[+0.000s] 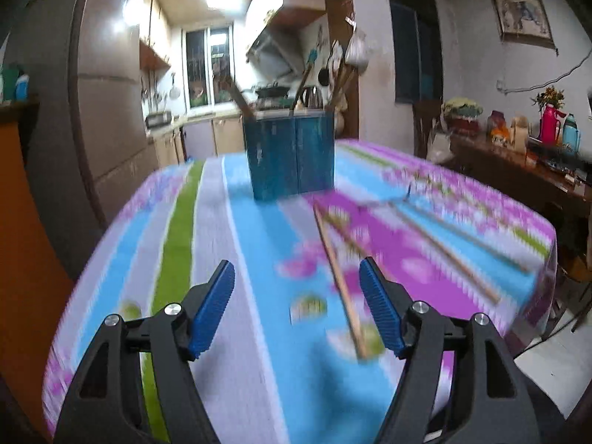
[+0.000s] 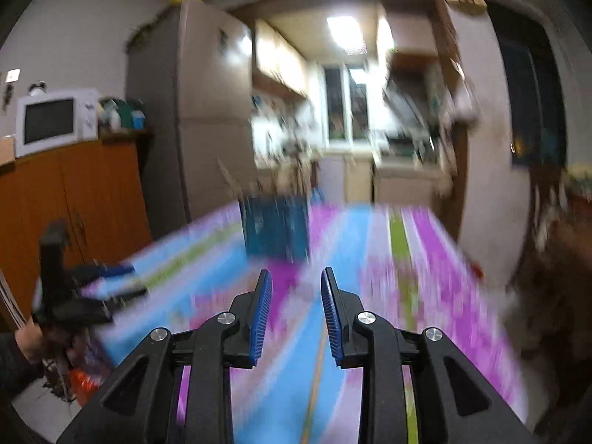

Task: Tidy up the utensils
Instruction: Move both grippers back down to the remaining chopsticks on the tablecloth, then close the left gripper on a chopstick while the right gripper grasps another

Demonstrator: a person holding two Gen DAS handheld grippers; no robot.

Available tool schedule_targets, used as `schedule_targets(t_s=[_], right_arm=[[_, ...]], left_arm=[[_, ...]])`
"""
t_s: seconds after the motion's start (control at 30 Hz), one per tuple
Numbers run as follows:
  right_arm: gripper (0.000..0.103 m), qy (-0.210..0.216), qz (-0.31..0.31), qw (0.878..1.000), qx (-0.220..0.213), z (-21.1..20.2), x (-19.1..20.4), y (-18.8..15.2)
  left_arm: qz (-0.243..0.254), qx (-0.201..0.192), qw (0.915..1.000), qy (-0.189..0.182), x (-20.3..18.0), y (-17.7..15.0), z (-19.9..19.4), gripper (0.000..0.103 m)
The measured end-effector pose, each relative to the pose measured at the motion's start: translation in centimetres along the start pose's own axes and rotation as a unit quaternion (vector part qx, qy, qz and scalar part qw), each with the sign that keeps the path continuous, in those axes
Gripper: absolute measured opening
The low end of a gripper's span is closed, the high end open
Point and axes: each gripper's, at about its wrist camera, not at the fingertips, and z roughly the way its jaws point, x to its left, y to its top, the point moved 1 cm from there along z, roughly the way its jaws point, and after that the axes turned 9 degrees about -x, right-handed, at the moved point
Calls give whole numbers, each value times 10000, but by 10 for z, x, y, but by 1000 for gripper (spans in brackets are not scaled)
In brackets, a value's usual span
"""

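A blue utensil holder stands upright on the striped tablecloth, with several wooden handles and spoons sticking out of it. Loose chopsticks lie on the cloth: one close in front, others further right. My left gripper hovers open above the cloth, and the near chopstick lies on the cloth beneath it, by its right finger. In the blurred right wrist view, my right gripper is open a narrow gap with nothing in it, facing the holder. A hand holds the left gripper at the left.
A dark side table with flasks and flowers stands to the right of the table. An orange cabinet carries a microwave at the left, beside a tall fridge. The kitchen lies beyond the table's far edge.
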Motion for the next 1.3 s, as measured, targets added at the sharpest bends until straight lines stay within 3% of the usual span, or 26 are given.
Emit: schedule_targets(t_s=[0.13, 0.27, 0.4, 0.6, 0.93, 1.3], right_arm=[[29, -152, 237, 9987, 414, -4, -5, -61], [29, -148, 198, 9989, 397, -8, 1, -80], [27, -227, 118, 9989, 384, -4, 3, -84], [16, -227, 87, 9989, 392, -1, 0, -89], [15, -267, 25, 9991, 330, -1, 1, -91], [15, -262, -143, 9991, 317, -1, 3, -91]], left_arm=[[-108, 113, 9999, -57, -8, -27, -4, 67], [-57, 37, 9999, -92, -20, -32, -3, 67], [69, 29, 9998, -165, -30, -39, 0, 62], [149, 87, 9998, -142, -36, -49, 5, 48], [114, 37, 9996, -252, -45, -54, 10, 28], [6, -93, 9998, -198, -46, -57, 9, 25]])
